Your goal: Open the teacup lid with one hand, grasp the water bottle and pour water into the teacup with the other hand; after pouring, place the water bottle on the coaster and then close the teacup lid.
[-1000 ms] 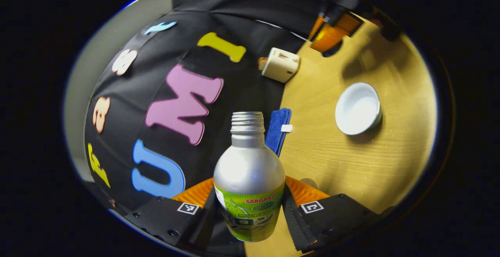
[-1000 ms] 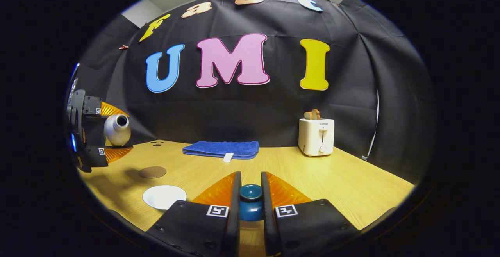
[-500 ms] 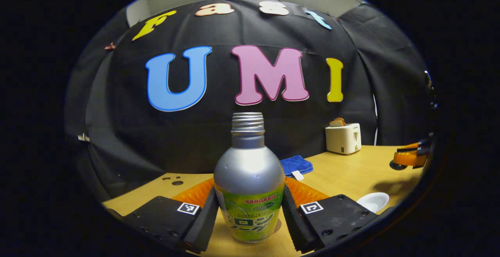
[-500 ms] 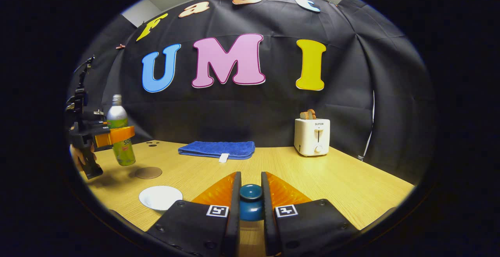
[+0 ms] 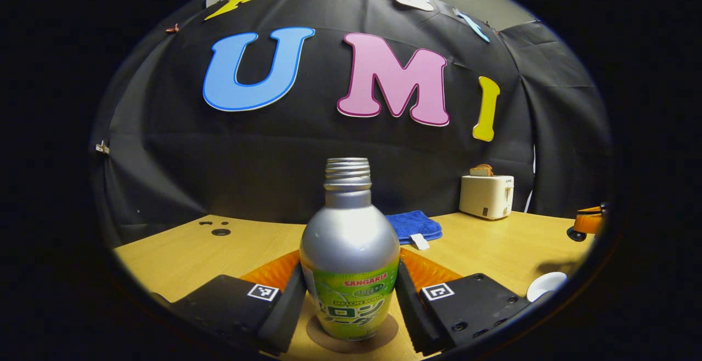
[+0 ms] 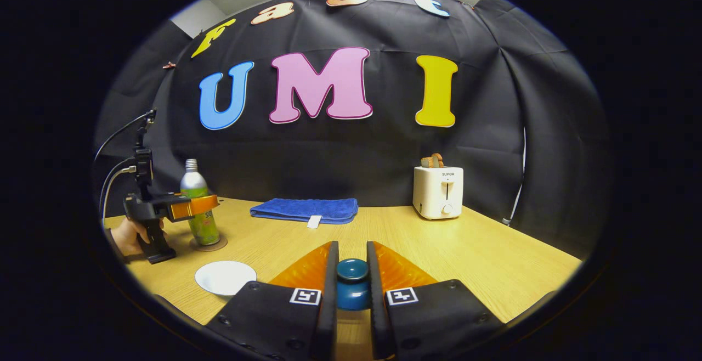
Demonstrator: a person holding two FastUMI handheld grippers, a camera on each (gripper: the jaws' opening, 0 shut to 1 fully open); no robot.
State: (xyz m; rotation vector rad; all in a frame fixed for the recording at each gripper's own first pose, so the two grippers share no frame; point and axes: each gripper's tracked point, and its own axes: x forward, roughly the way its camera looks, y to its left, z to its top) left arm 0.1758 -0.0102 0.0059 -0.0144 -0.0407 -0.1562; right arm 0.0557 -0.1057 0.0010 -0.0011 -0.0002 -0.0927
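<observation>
The left gripper is closed on the water bottle: both fingers press on its green label, one at each side. The bottle stands upright, its long axis vertical, its open neck at 12 o'clock in the left gripper view. Its base sits on the round brown coaster, or so close above it that I cannot tell if there is any gap. In the right gripper view the same bottle stands on the coaster at about 9 o'clock, with a hand holding the left gripper from the side.

The right gripper is clamped on the blue knob of the teacup lid, which it holds above the table.

The relation that matters for the last step is where the open white teacup lies from the lid: in the right gripper view it is at about 8 o'clock, low and to the left, near the coaster but apart from it. In the left gripper view the teacup is at about 4 o'clock (the right gripper is above it at 3 o'clock). I judge the bottle is nearly placed, so the left gripper should release, and then the lid must travel left and down to the cup, keeping level.
</observation>
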